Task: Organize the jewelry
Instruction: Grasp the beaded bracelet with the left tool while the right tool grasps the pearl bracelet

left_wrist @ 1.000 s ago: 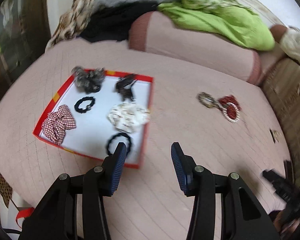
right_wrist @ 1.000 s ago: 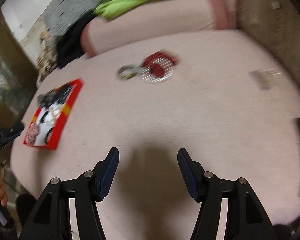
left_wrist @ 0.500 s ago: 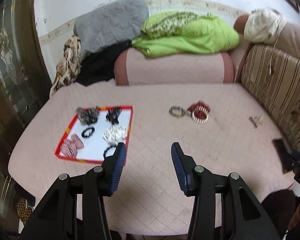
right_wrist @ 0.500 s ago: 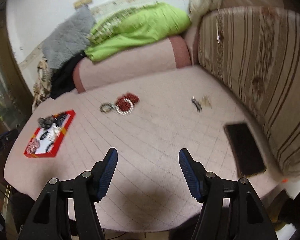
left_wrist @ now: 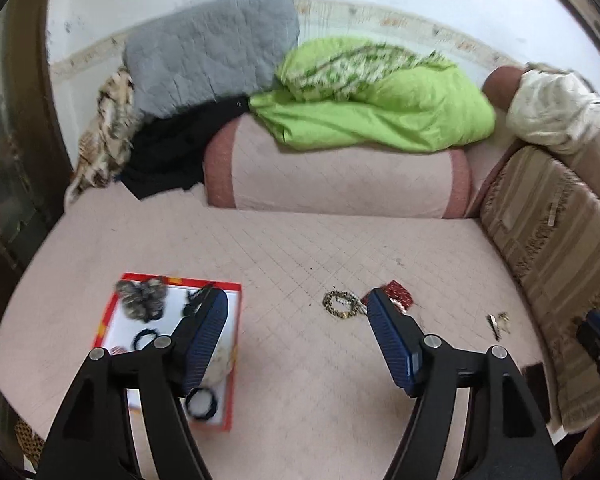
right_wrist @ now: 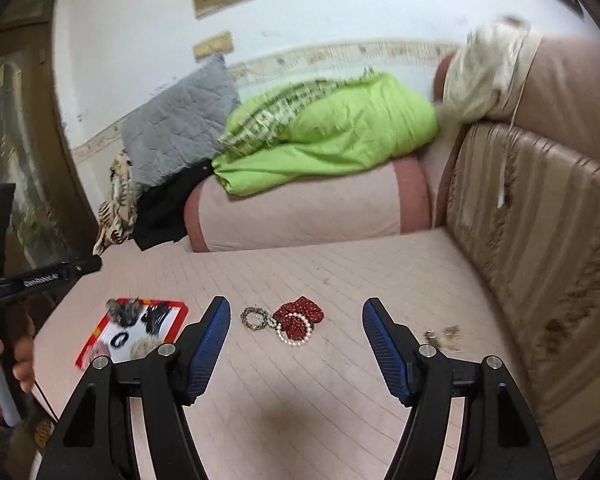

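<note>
The pink bed cover (right_wrist: 340, 280) is matt quilted cloth. The red tray (left_wrist: 236, 320) looks like glossy card with a smooth white floor. The bracelets (right_wrist: 296, 322) are shiny beads, some pearly. Both grippers' fingers (right_wrist: 210, 344) carry ribbed blue pads on matt black plastic.

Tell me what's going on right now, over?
Left hand-held gripper and right hand-held gripper both open, empty. Bracelets loose on the pink cover, outside the red tray. Nothing blocking them.
</note>
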{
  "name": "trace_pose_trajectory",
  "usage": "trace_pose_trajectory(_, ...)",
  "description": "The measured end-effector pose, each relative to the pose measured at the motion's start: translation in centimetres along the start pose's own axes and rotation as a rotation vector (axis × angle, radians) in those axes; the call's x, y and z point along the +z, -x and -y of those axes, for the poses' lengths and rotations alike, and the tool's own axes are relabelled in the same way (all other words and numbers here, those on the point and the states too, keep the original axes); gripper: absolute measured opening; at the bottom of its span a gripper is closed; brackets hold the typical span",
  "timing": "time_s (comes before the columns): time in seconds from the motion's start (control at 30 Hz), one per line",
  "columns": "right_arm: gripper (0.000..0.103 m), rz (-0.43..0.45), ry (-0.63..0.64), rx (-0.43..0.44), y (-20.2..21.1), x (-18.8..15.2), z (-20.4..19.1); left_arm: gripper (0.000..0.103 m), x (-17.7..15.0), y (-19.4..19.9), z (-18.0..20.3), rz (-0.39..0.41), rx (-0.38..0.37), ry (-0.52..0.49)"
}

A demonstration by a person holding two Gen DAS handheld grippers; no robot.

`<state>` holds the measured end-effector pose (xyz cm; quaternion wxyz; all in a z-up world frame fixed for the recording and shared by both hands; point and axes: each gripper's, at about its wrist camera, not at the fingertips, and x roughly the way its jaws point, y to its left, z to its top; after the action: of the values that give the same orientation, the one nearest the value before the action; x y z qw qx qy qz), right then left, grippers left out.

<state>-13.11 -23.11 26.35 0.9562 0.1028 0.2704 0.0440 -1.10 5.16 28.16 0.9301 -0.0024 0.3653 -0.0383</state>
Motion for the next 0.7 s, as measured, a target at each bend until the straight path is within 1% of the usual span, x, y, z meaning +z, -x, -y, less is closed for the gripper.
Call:
trace_pose_trajectory(0.03,0.063,-0.032,-0.032,0.018,-2.5,-0.1,0.6,0.071,0.4,-2.9,0.0,-0.035,-0.003,0.007)
trace_pose_trajectory(0.07,0.056,-0.057,-0.056,0.032,-4.3,-0.3,1.1,0.071,0.5,-5.3,0.0,-0.068,-0.009,0.012)
trace_pose_trajectory(0.1,0.046,-0.096,-0.083,0.040,-6.8,-0.9,1.6,0.065,0.3,-7.0,0.1,-0.091,-0.017,0.016)
trace_pose_trajectory(0.13,0.040,-0.150,-0.112,0.035,-10.2,-1.8,2.2,0.059,-0.1,-10.1,0.2,-0.137,-0.029,0.020)
trace_pose_trajectory(0.17,0.039,-0.183,-0.127,0.032,-12.4,-2.5,2.6,0.045,-0.6,-12.6,0.4,-0.182,-0.034,0.020)
trace_pose_trajectory(0.2,0.036,-0.215,-0.139,0.030,-14.9,-3.4,3.0,0.038,-1.1,-14.5,0.5,-0.217,-0.037,0.017)
trace_pose_trajectory(0.23,0.036,-0.249,-0.150,0.025,-17.8,-4.5,3.3,0.037,-1.7,-16.9,0.8,-0.262,-0.042,0.012)
trace_pose_trajectory(0.27,0.036,-0.268,-0.154,0.020,-19.6,-5.0,3.5,0.036,-2.4,-19.4,1.0,-0.301,-0.046,0.010)
trace_pose_trajectory(0.33,0.036,-0.314,-0.165,0.014,-23.8,-6.3,4.0,0.036,-3.6,-23.5,1.3,-0.344,-0.055,0.014)
trace_pose_trajectory(0.37,0.036,-0.329,-0.169,0.018,-25.2,-6.6,4.3,0.036,-3.9,-24.5,1.3,-0.354,-0.063,0.017)
trace_pose_trajectory(0.4,0.036,-0.341,-0.174,0.022,-26.5,-7.0,4.4,0.036,-4.3,-26.4,1.5,-0.369,-0.079,0.021)
trace_pose_trajectory(0.43,0.036,-0.352,-0.173,0.025,-27.9,-7.3,4.5,0.036,-4.5,-27.6,1.7,-0.377,-0.084,0.022)
trace_pose_trajectory(0.5,0.036,-0.362,-0.162,0.023,-29.3,-7.9,4.4,0.036,-4.9,-29.4,2.2,-0.383,-0.093,0.017)
trace_pose_trajectory(0.6,0.036,-0.395,-0.143,0.023,-31.2,-8.8,4.2,0.036,-5.4,-31.9,2.9,-0.390,-0.096,-0.020)
trace_pose_trajectory(0.63,0.036,-0.409,-0.132,0.017,-31.7,-9.2,3.9,0.036,-5.6,-32.5,3.2,-0.381,-0.093,-0.032)
trace_pose_trajectory(0.7,0.035,-0.397,-0.097,0.000,-32.0,-9.5,3.5,0.036,-5.7,-32.7,4.0,-0.347,-0.068,-0.064)
